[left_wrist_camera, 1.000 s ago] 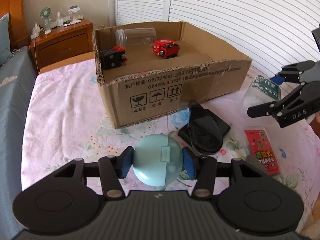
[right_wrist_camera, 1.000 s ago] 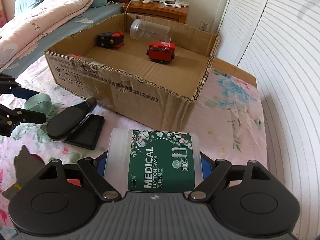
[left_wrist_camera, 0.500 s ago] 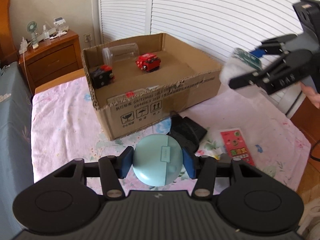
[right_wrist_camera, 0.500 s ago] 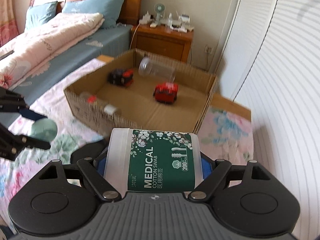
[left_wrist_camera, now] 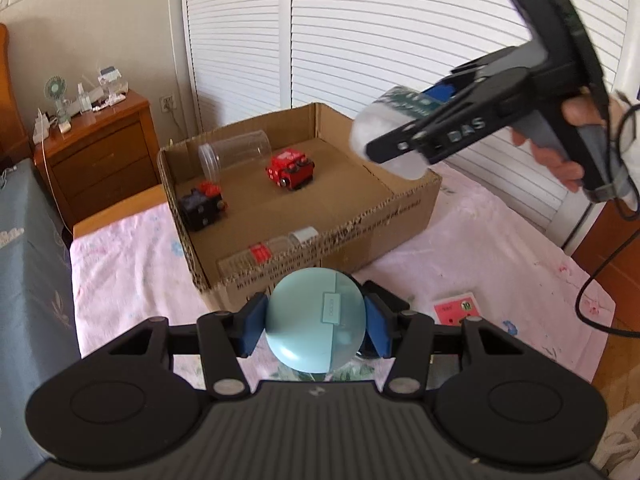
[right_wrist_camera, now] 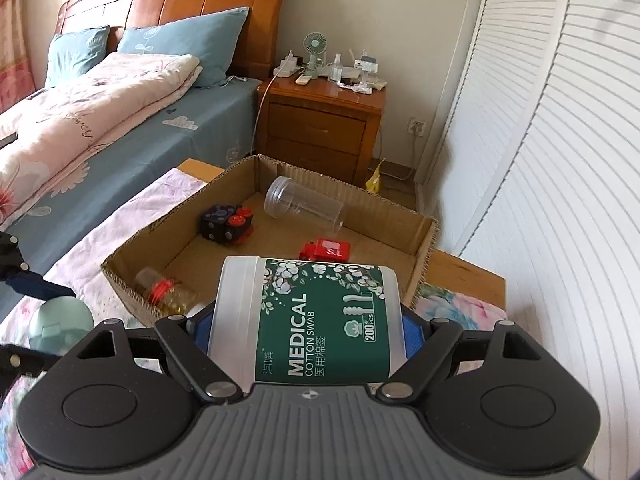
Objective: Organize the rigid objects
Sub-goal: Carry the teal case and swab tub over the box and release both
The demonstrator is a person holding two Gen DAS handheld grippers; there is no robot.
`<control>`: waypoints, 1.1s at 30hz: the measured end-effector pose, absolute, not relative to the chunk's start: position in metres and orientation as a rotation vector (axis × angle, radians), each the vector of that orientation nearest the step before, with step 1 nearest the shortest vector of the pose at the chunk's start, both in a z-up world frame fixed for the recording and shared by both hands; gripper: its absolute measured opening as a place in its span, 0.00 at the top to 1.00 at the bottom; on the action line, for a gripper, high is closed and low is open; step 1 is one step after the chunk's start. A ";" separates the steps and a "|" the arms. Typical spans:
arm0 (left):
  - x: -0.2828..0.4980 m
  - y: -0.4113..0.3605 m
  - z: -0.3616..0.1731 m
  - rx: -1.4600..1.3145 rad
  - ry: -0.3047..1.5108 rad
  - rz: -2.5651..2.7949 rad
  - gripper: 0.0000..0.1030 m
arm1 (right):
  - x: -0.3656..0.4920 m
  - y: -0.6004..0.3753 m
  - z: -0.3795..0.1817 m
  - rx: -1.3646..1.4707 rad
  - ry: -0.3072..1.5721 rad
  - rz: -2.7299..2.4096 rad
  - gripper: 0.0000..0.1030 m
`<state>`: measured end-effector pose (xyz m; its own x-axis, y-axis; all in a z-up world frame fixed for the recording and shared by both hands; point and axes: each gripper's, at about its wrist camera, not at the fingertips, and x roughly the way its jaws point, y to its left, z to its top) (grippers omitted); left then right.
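My left gripper (left_wrist_camera: pixel 316 326) is shut on a round pale-blue case (left_wrist_camera: pixel 308 320), held in the air just in front of the open cardboard box (left_wrist_camera: pixel 404 208). My right gripper (right_wrist_camera: pixel 308 326) is shut on a clear tub of cotton swabs (right_wrist_camera: pixel 308 320) with a green label, lifted above the box's near right side; in the left wrist view the tub (left_wrist_camera: pixel 380 140) hangs over the box's right wall. Inside the box lie a clear plastic jar (right_wrist_camera: pixel 302 204), a red toy car (right_wrist_camera: pixel 326 250), a black-and-red cube (right_wrist_camera: pixel 228 222) and a small bottle (right_wrist_camera: pixel 164 290).
The box rests on a low table with a pink floral cloth (left_wrist_camera: pixel 120 264). A red card packet (left_wrist_camera: pixel 456 308) lies on the cloth to the right. A wooden nightstand (right_wrist_camera: pixel 320 124) and a bed (right_wrist_camera: pixel 100 120) stand behind. White louvred doors (left_wrist_camera: pixel 400 40) close the far side.
Both grippers have risen with their loads. The cotton-swab tub has come up off the cloth and moved toward the box. The black case on the cloth has dropped behind the left gripper.
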<state>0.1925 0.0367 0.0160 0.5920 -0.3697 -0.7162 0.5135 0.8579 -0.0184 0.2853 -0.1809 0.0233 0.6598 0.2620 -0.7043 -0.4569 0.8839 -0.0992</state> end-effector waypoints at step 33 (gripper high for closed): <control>0.294 0.022 0.011 0.222 0.793 -0.403 0.50 | 0.197 -0.203 -0.002 -0.066 0.769 0.155 0.00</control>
<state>0.2944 0.0221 0.0107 0.6311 -0.2665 -0.7285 0.4309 0.9014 0.0435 0.1965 -0.2029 -0.0022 0.7078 0.1150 -0.6970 -0.1631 0.9866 -0.0028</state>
